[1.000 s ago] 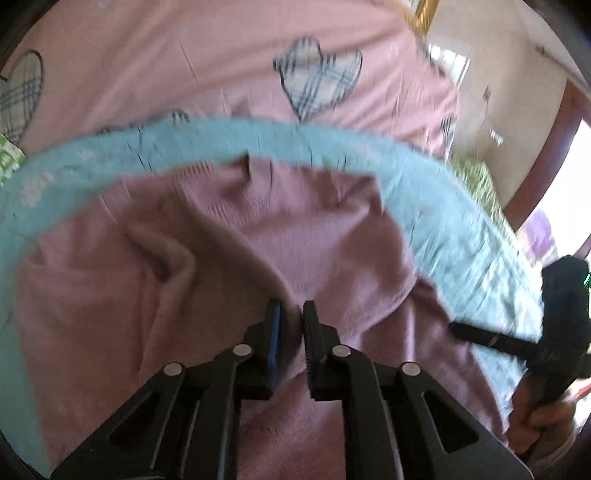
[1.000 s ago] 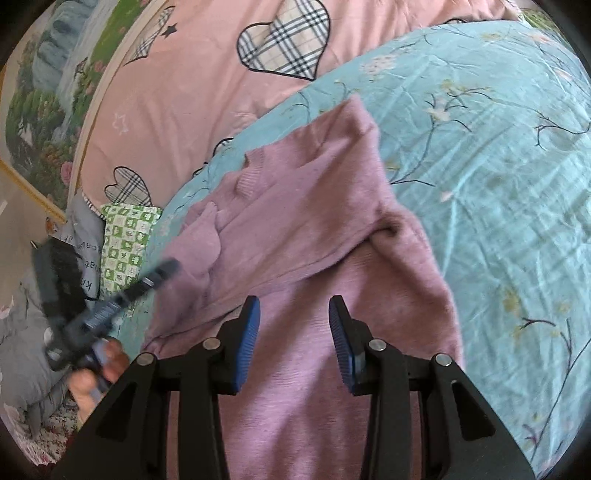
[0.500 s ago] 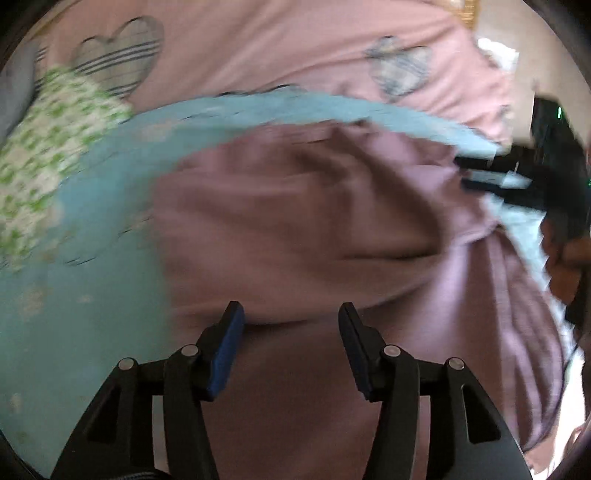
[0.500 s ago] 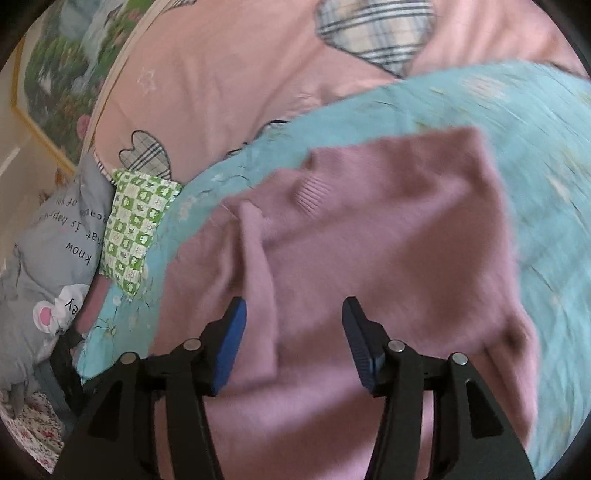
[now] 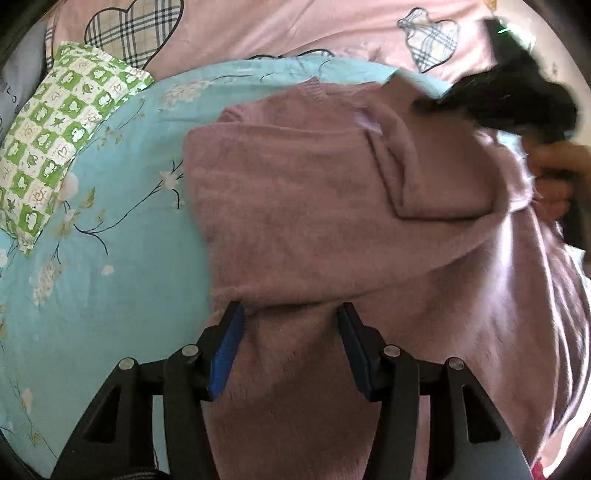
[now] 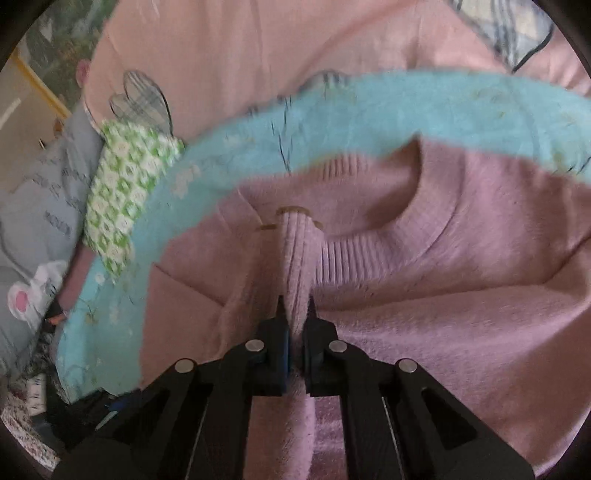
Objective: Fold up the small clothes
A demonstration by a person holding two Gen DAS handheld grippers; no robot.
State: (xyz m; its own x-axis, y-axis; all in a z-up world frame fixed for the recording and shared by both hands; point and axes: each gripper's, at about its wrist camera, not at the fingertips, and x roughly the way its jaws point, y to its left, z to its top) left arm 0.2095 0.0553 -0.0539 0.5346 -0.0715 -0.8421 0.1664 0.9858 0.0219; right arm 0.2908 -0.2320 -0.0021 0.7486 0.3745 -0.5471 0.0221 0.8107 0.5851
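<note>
- Since a second ago the right gripper [image 6: 295,314] has gone from jaws apart above the mauve sweater [image 6: 443,295] to jaws closing on a ribbed strip of that knit, which runs up between the pads at the centre of the right wrist view.
- Meanwhile the left gripper [image 5: 290,325], pinched nearly together a second ago, now stands with its blue-padded fingers [image 5: 225,354] apart at the bottom centre of its view; nothing is clamped between them, and the sweater's folded edge lies just past the tips.
- Half a second back the right view showed the sweater lying flatter; now the ribbed neckline curves across the centre right, gathered toward the pinched strip.
- In the left view the sweater fills the centre and right, a sleeve folded across the body at the upper right.
- Beyond it, the blue floral bedsheet [image 5: 92,277] spreads to the left, with a green-and-white checked pillow [image 5: 62,140] at the upper left.
- Farthest, a pink cover with plaid hearts [image 5: 258,29] runs along the top.
- At the upper right of the left view, the right gripper is a dark blur, its tips impossible to make out; the hand [image 5: 554,173] holding it is cut off by the frame edge.
- Motion blur smears the sheet's pattern in the right view.
</note>
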